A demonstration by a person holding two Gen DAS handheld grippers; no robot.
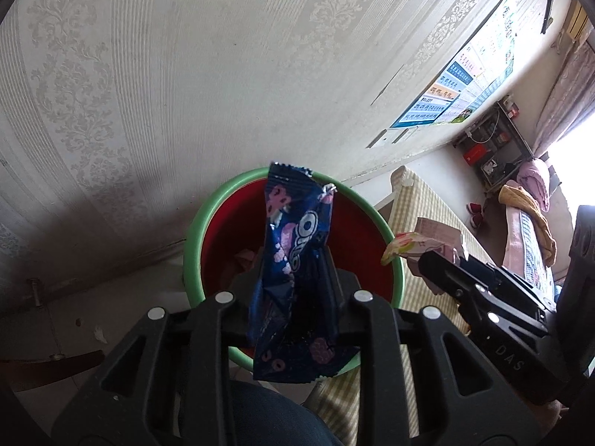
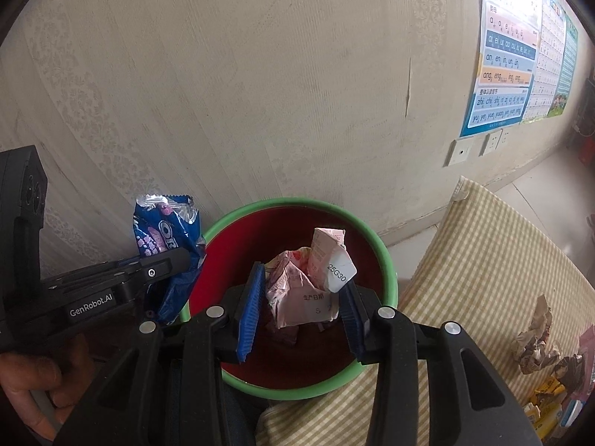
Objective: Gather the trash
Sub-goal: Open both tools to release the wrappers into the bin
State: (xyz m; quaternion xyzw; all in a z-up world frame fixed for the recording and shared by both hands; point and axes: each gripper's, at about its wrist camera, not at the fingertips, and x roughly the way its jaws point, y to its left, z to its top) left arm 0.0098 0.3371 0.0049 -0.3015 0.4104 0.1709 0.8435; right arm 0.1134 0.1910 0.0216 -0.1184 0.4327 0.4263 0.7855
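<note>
A round bin, green rim (image 1: 193,230) and red inside, stands against the wall; the same bin rim (image 2: 386,271) fills the middle of the right wrist view. My left gripper (image 1: 292,260) is over the bin's mouth. A blue Oreo wrapper (image 1: 293,245) stands loose between its parted fingers, flat side towards the camera. From the right wrist view the left gripper (image 2: 178,260) and the wrapper (image 2: 163,230) sit at the bin's left rim. My right gripper (image 2: 301,282) is shut on a crumpled pink carton (image 2: 305,290) above the bin. The carton (image 1: 409,243) shows at the bin's right rim.
A yellow checked cloth (image 2: 483,260) covers the surface right of the bin. Crumpled paper (image 2: 535,338) and yellow wrappers (image 2: 546,397) lie on it. A poster (image 2: 509,55) and wall sockets (image 2: 461,152) are on the wall behind. A person's hand (image 2: 29,383) holds the left gripper.
</note>
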